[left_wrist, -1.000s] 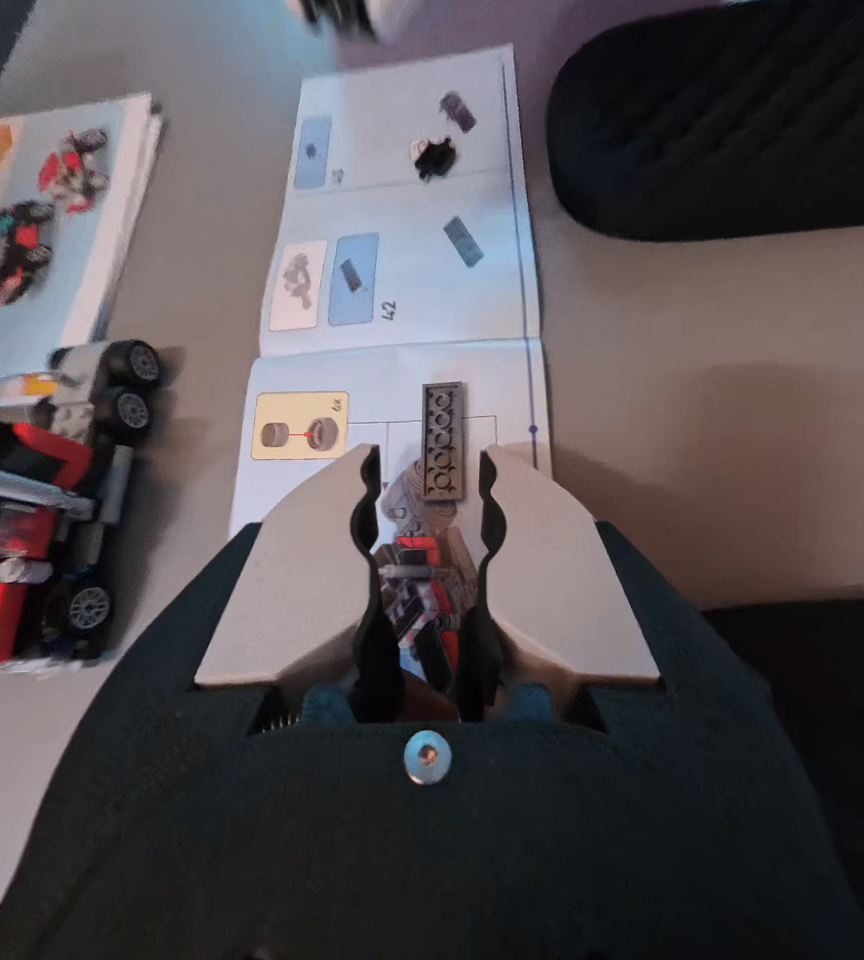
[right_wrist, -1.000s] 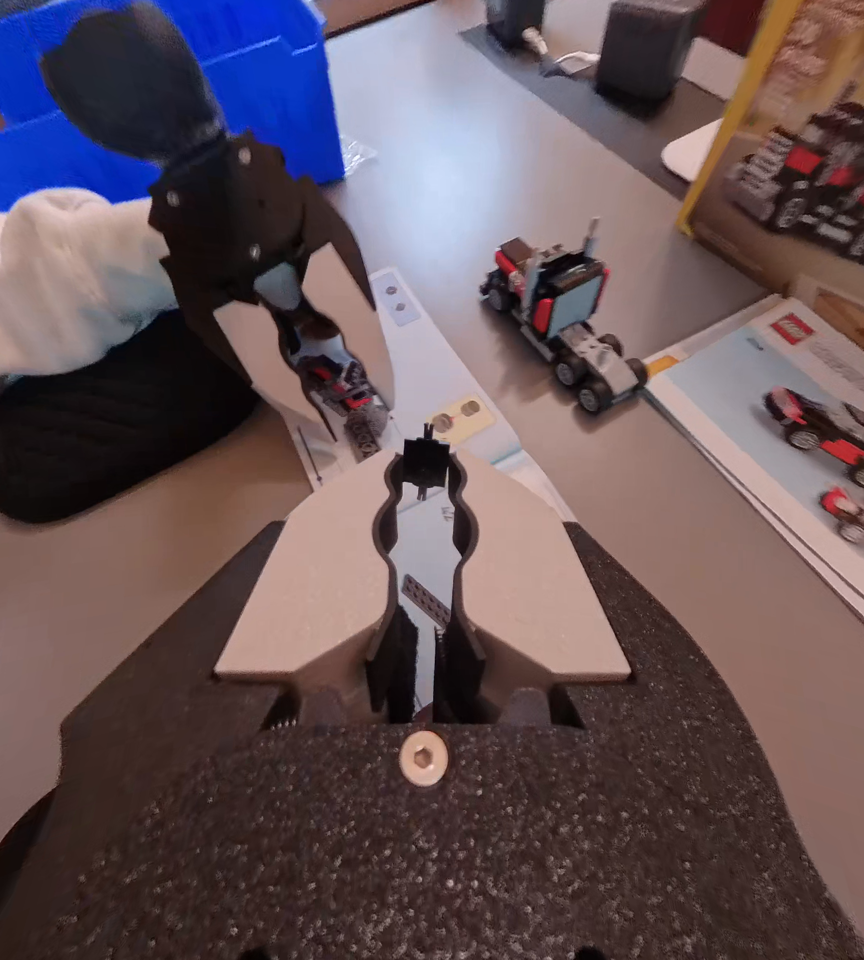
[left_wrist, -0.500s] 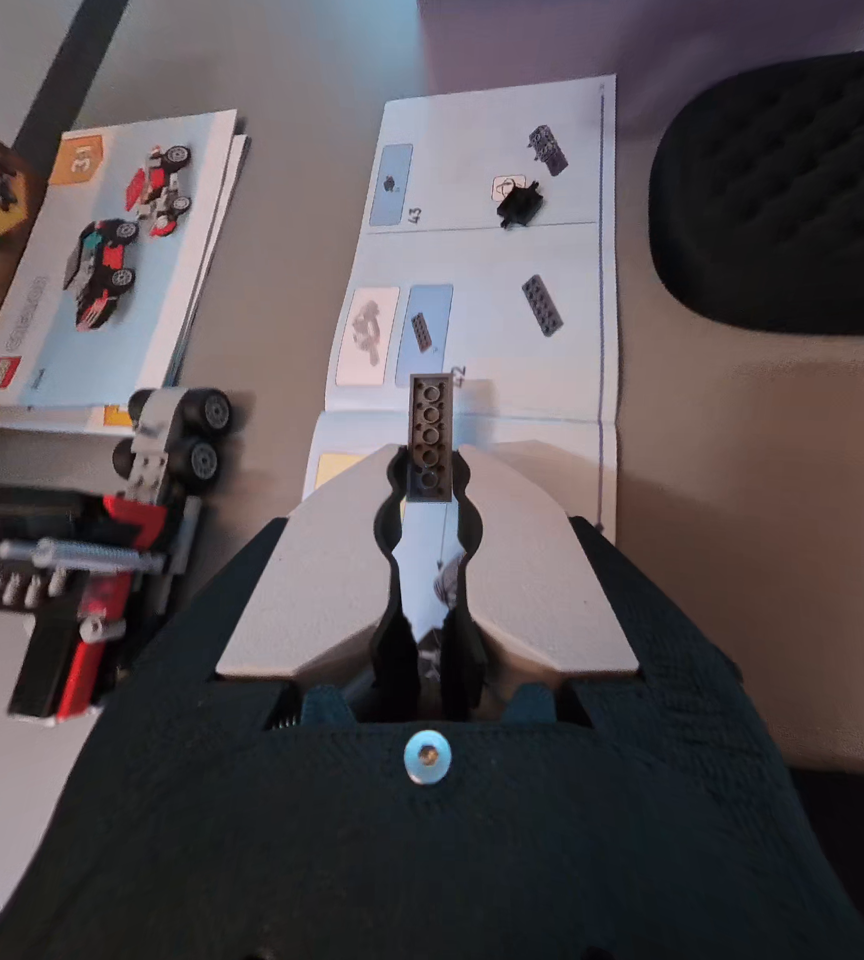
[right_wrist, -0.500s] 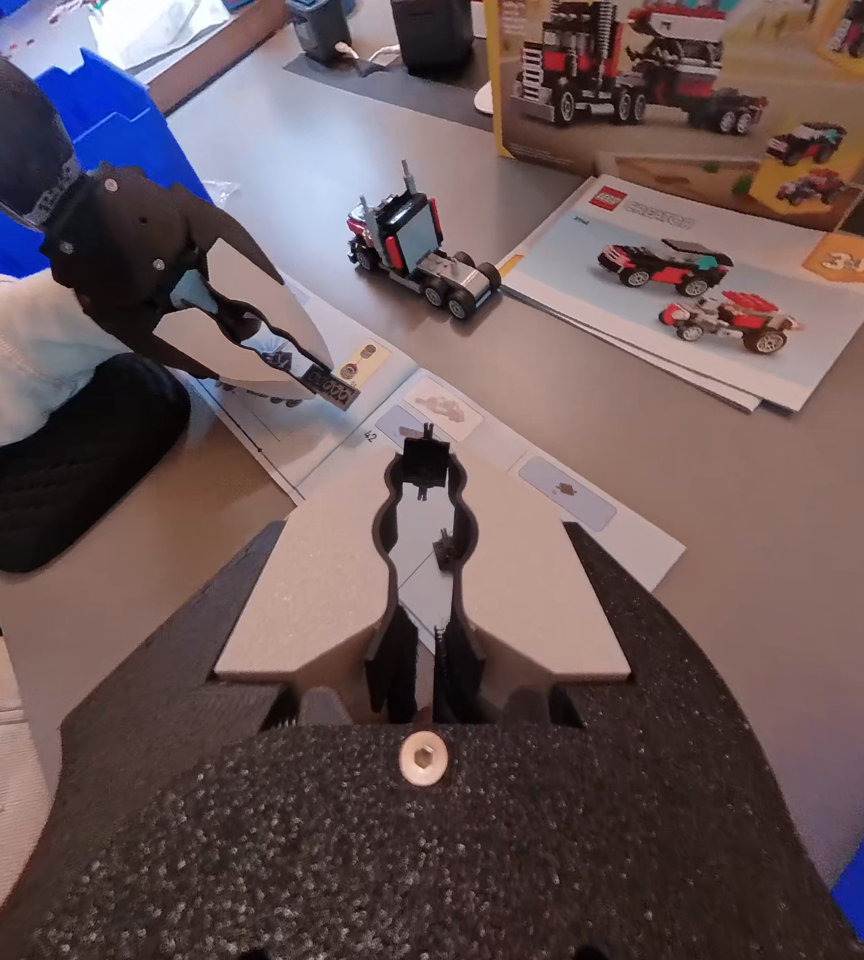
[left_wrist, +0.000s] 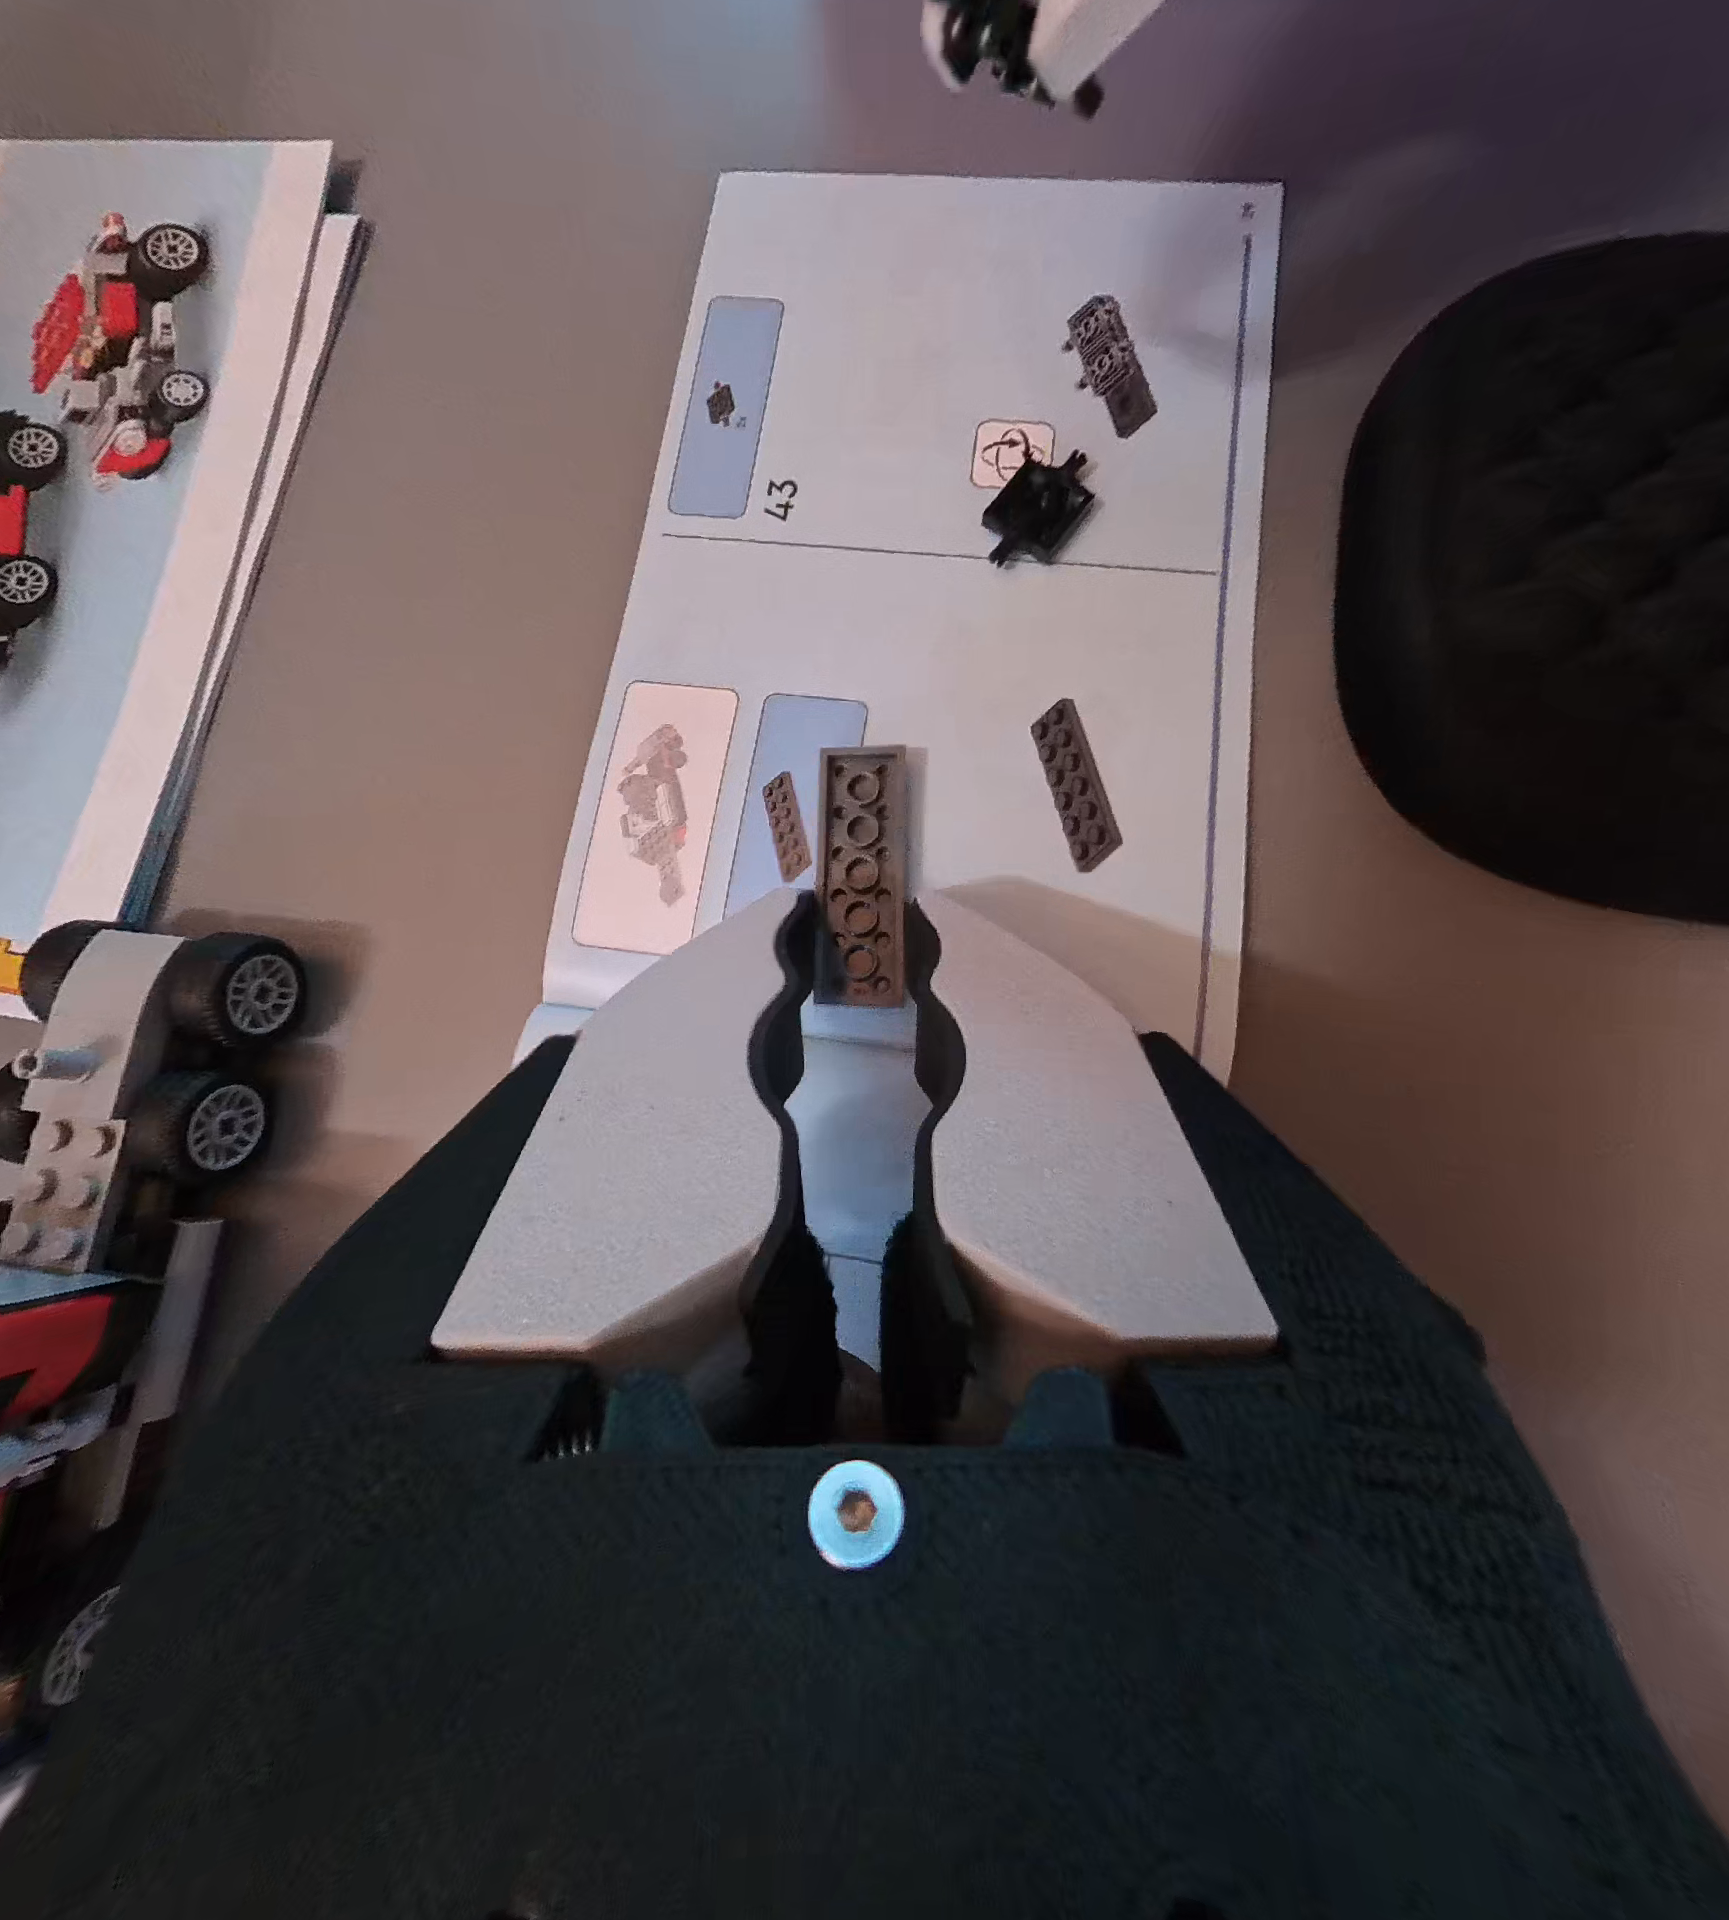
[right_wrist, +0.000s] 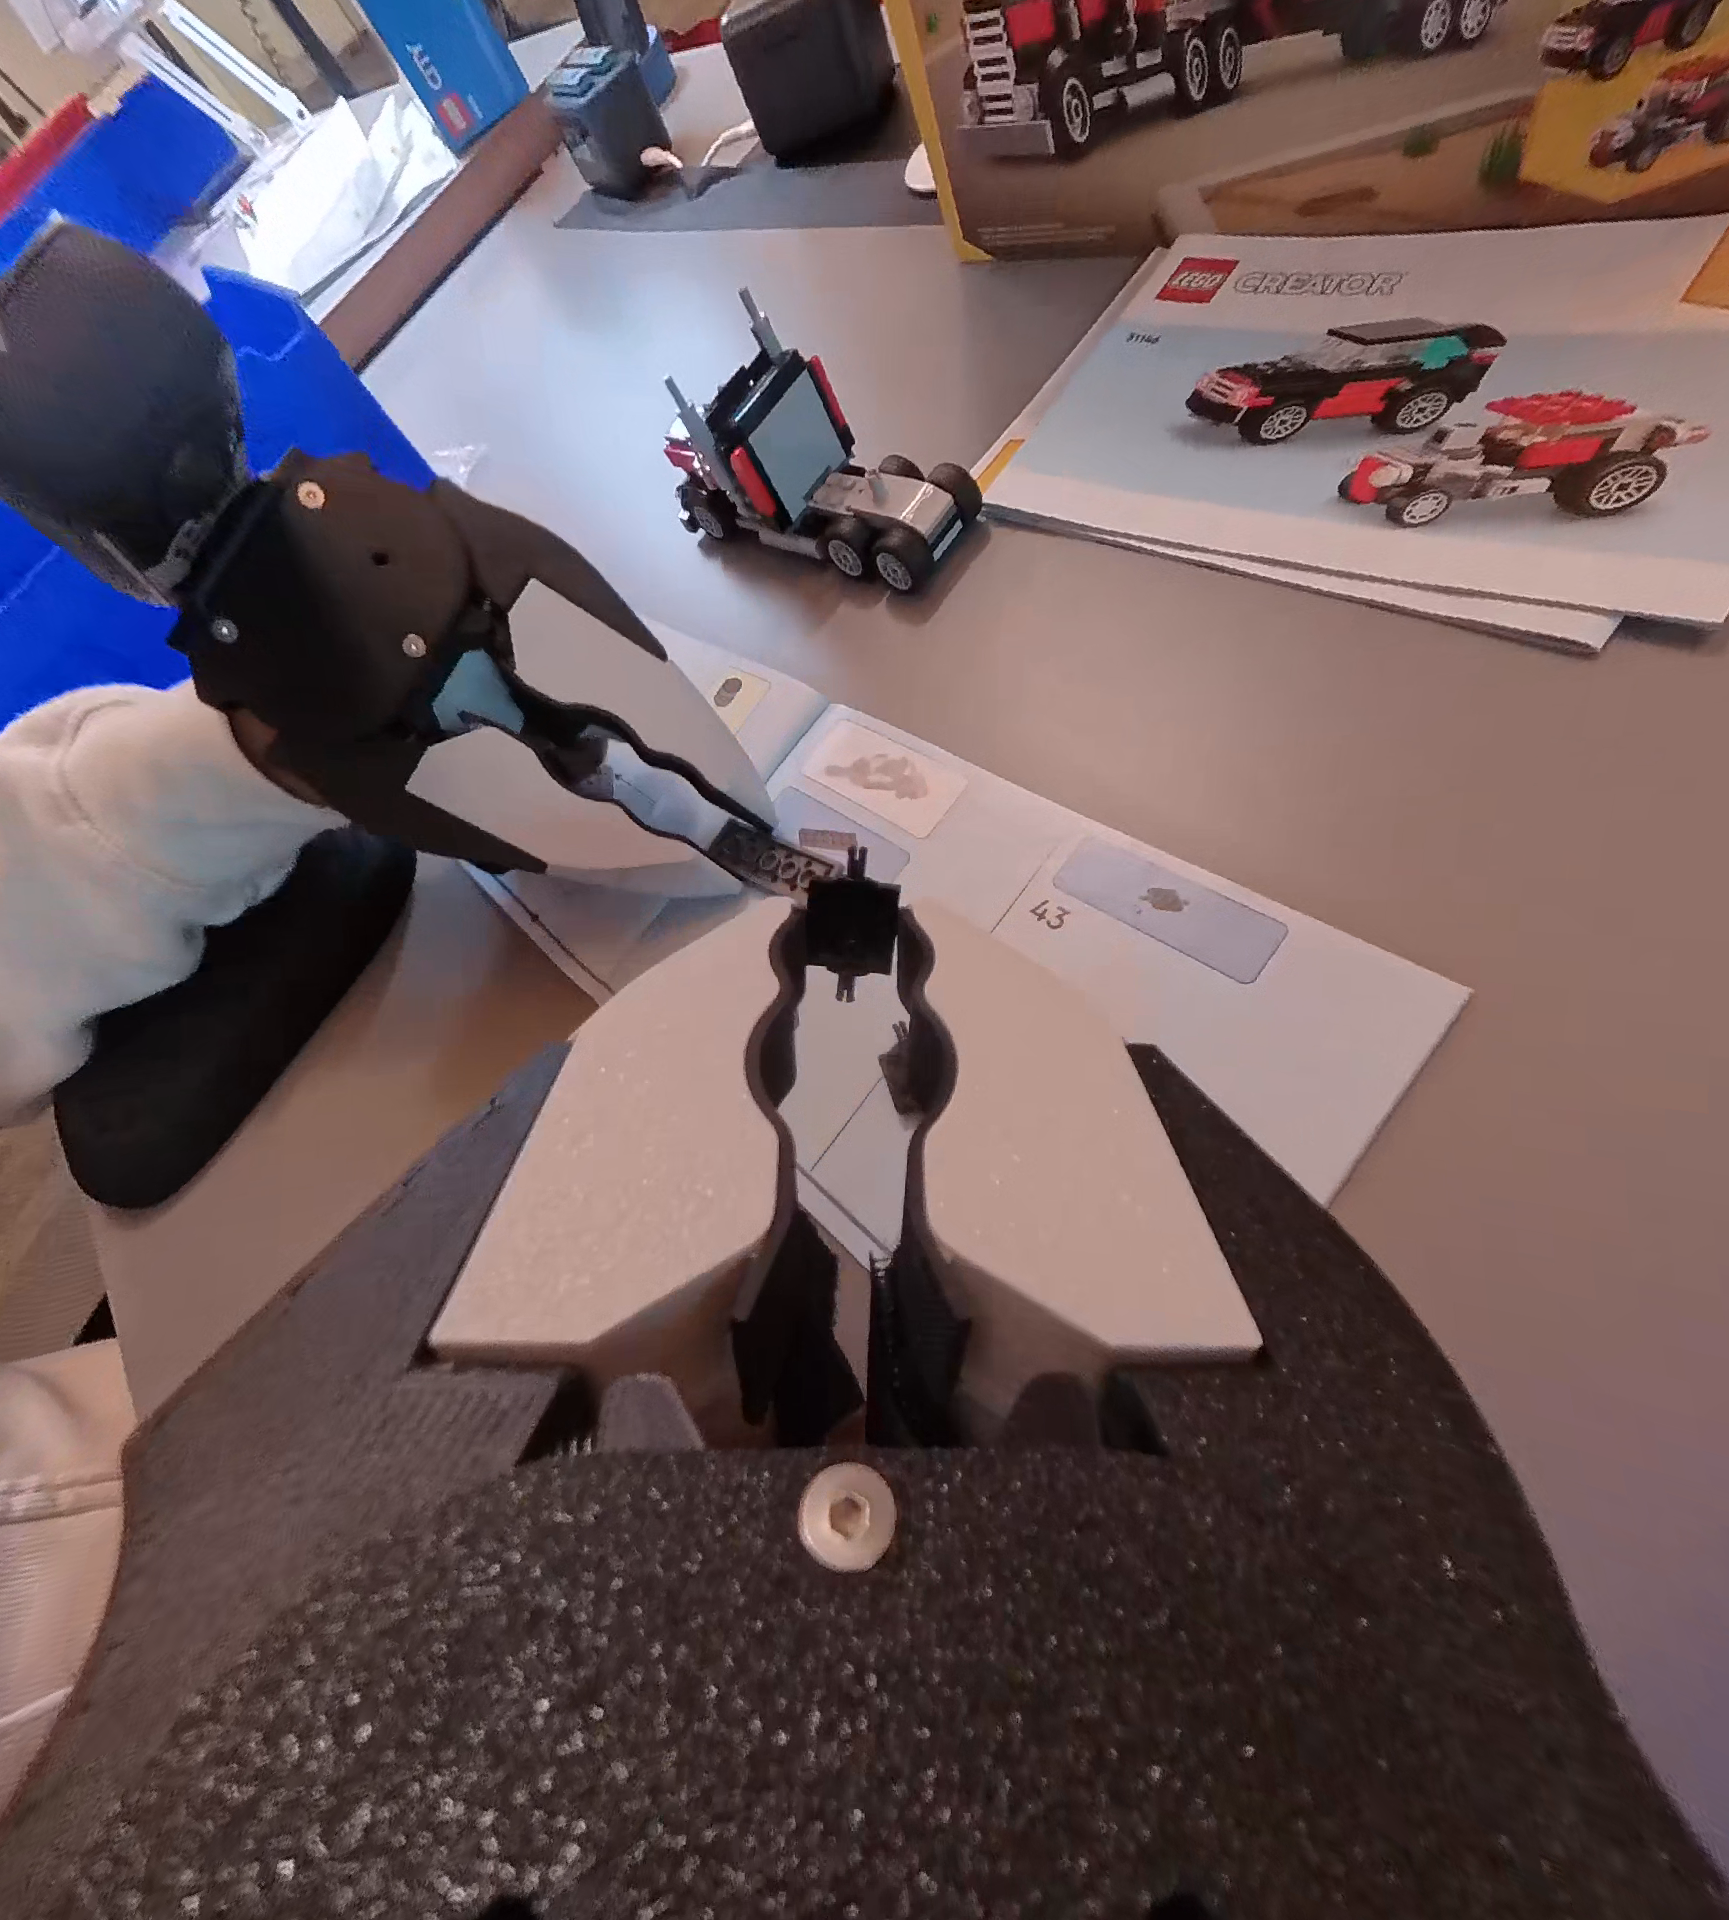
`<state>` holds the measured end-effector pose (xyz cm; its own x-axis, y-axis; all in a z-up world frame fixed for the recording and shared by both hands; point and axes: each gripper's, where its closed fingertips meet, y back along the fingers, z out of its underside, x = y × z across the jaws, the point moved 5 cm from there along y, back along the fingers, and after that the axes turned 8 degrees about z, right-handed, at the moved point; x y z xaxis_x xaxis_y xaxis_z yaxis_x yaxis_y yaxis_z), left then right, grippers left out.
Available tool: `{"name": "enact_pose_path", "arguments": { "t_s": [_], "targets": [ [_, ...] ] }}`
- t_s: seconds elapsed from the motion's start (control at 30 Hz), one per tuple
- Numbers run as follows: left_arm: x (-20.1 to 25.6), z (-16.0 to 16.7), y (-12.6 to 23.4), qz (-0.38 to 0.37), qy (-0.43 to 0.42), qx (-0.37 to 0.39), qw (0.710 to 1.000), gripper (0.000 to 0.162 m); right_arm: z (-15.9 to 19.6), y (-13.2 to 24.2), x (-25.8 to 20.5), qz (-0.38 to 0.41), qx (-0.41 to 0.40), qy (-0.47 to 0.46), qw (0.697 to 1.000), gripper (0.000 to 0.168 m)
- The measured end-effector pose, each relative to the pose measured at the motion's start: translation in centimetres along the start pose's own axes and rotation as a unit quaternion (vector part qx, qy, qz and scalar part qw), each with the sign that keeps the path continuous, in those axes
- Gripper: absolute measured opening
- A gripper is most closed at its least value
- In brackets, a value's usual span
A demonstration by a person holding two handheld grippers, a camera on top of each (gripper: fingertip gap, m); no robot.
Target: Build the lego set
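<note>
Left gripper (left_wrist: 860,935): clenched on a long grey plate (left_wrist: 862,873), gripped at one end so that most of its length projects past the fingertips. The face turned to the left wrist camera shows round sockets, so the plate appears to be held underside up; judged purpose, to present that face for a part to be pressed onto it.

Right gripper (right_wrist: 847,930): clenched on a small black piece (right_wrist: 849,925), pinched at the very tips with thin pins showing above and below. In the right wrist view this piece sits just beside the free end of the grey plate, the two grippers converging; contact between the parts cannot be confirmed.

Landmark: the open instruction booklet (left_wrist: 943,623) flat on the table (left_wrist: 527,520). Both held parts hang above its pages. A second black piece (left_wrist: 1036,509) lies on the booklet, near its far end. The built truck (right_wrist: 808,478) stands beyond the booklet, clear of the work. A closed manual (right_wrist: 1359,416) and the set's box (right_wrist: 1359,104) lie farther off beside and behind the truck.

Judgement: the step in hand is joining black piece to plate; alignment at the plate's end is the critical point.
</note>
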<state>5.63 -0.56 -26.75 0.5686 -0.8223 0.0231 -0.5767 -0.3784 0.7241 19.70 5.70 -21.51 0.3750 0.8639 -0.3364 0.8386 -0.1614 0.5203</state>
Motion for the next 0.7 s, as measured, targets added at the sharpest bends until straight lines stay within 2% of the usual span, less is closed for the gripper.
{"name": "enact_pose_path", "arguments": {
  "t_s": [0.37, 0.5, 0.7],
  "targets": [
    [0.1, -0.7, -0.9, -0.013, -0.008, -0.008, 1.000, 0.017, -1.1, 0.5, 1.0, 0.008, 0.010, -0.015, 1.000, 0.017],
    [0.2, -0.6, -0.7, 0.000, 0.011, 0.010, 1.000, 0.032, -0.9, 0.8, 1.5, 0.015, 0.011, -0.026, 1.000, 0.017],
    [0.1, -0.1, -0.6, 0.015, 0.019, 0.022, 0.999, 0.028, 0.0, -1.0, 0.5, -0.005, -0.023, -0.027, 0.999, 0.017]
  ]
}}
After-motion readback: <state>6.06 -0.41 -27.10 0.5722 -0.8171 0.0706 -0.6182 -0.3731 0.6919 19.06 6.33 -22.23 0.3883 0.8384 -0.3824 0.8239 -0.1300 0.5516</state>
